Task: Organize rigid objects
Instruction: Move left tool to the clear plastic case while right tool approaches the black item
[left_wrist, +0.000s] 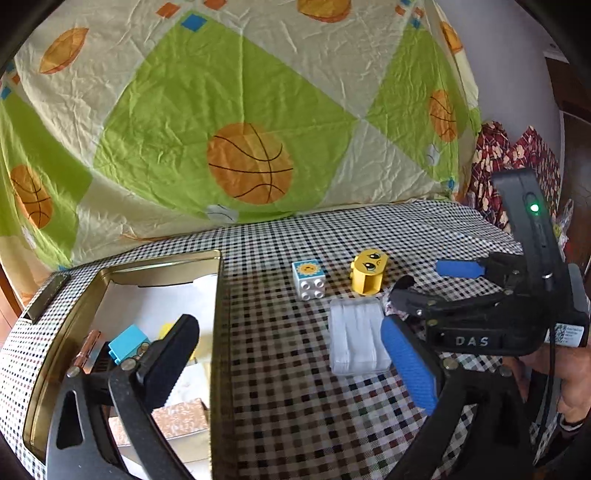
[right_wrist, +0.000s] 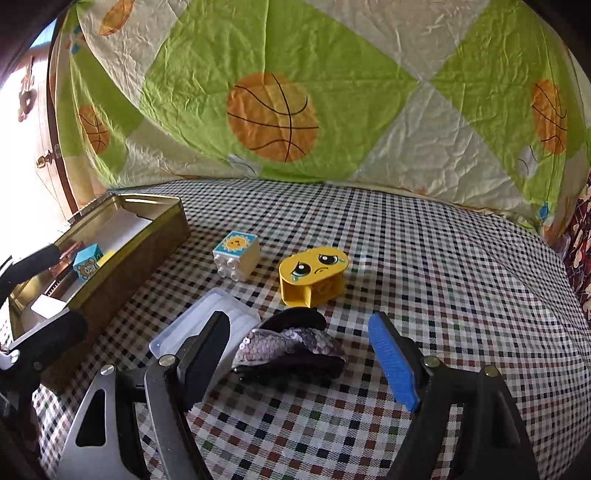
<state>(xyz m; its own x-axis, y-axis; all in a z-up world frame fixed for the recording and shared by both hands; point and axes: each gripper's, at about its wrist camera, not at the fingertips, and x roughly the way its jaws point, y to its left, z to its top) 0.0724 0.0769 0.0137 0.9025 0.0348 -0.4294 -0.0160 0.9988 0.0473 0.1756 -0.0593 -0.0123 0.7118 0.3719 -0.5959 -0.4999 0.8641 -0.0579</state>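
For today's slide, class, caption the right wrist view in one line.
Open right gripper straddles a sequined pouch on the checked tablecloth, near a yellow crying-face block.

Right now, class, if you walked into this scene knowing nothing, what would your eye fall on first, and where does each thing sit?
First the bedsheet with its orange basketballs, hung behind the checked table. Next the yellow crying-face block at mid-table, with the white sun-face brick to its left. Then the open metal tin at the left edge, holding a blue block.
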